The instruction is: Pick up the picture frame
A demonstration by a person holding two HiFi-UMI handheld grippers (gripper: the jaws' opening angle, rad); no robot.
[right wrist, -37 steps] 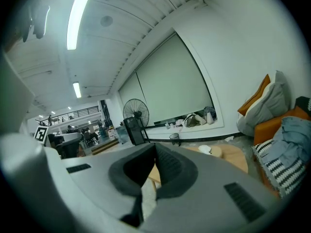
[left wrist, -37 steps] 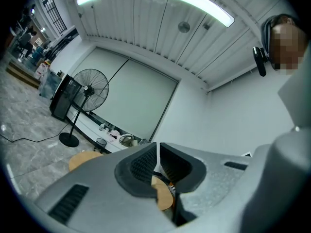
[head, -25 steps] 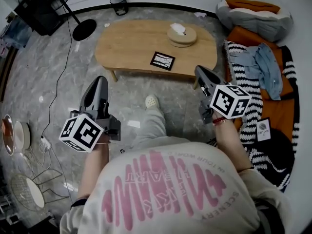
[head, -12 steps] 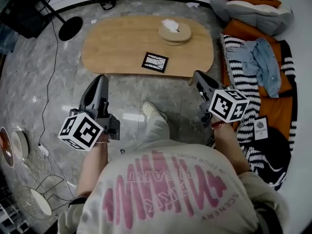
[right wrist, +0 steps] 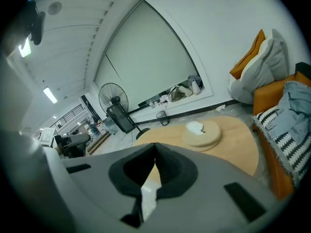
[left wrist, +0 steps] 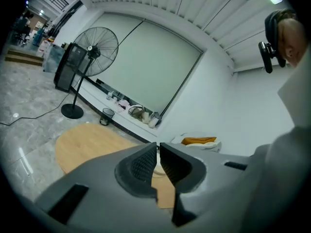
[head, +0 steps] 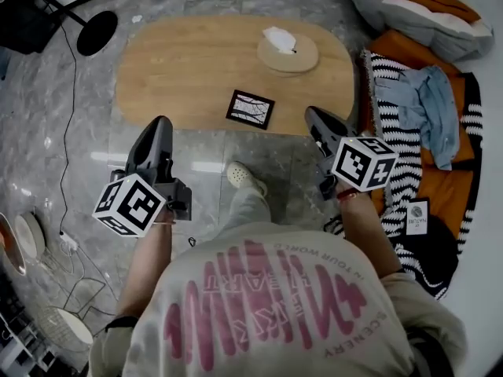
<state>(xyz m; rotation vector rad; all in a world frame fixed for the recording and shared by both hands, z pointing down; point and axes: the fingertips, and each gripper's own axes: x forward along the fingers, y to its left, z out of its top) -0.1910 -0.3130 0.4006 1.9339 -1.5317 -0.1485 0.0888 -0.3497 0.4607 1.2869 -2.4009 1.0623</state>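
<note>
The picture frame (head: 251, 108), black-edged with a pale cracked pattern, lies flat near the front edge of the oval wooden table (head: 181, 61). My left gripper (head: 160, 126) hovers over the floor just short of the table's front edge, left of the frame, jaws shut and empty. To the frame's right, my right gripper (head: 312, 116) sits at the table's front right edge, also shut with nothing in it. In the left gripper view the shut jaws (left wrist: 158, 147) hide the frame, with the table (left wrist: 82, 144) behind. The right gripper (right wrist: 155, 152) points over the table (right wrist: 233, 140).
A round tissue holder (head: 288, 51) stands at the table's back right. A fan base (head: 98, 31) and cable lie left of the table. A striped rug with clothes (head: 424, 100) and a cushion (head: 416, 6) lie to the right. A person's shoe (head: 241, 177) stands between the grippers.
The person has stepped toward the table, which is now larger and lower in the head view. Both gripper tips have come up to the table's front edge. Both stay shut.
</note>
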